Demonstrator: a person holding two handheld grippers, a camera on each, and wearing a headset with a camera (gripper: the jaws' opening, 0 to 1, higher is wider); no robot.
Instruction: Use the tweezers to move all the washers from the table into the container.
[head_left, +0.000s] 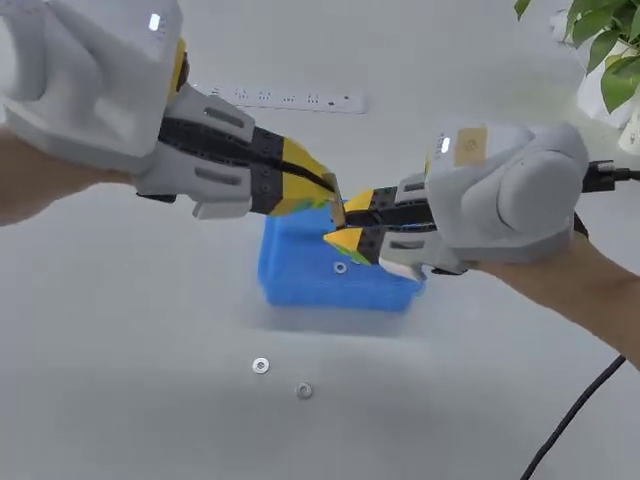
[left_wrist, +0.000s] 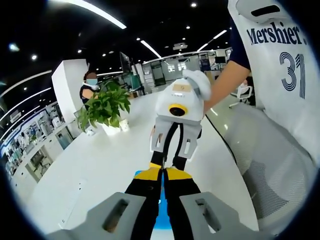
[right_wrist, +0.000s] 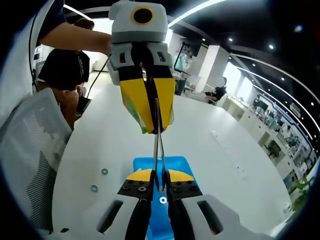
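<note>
Thin metal tweezers (right_wrist: 157, 135) run from my right gripper (right_wrist: 160, 176) up into the yellow jaws of my left gripper (right_wrist: 154, 127); each gripper is shut on one end. In the head view the left gripper (head_left: 331, 186) and right gripper (head_left: 342, 222) meet tip to tip above the blue container (head_left: 300, 282). One washer (head_left: 341, 267) lies inside the container. Two more washers (head_left: 261, 366) (head_left: 304, 391) lie on the white table in front of it. The right gripper view shows the same: one washer (right_wrist: 163, 200) in the container (right_wrist: 145, 165), two washers (right_wrist: 104, 171) (right_wrist: 94, 188) on the table.
A white power strip (head_left: 280, 99) lies at the back of the table. A potted plant (head_left: 612, 50) stands at the far right corner. A black cable (head_left: 570, 425) trails off the right gripper. The white table (head_left: 150, 400) has bare room around the loose washers.
</note>
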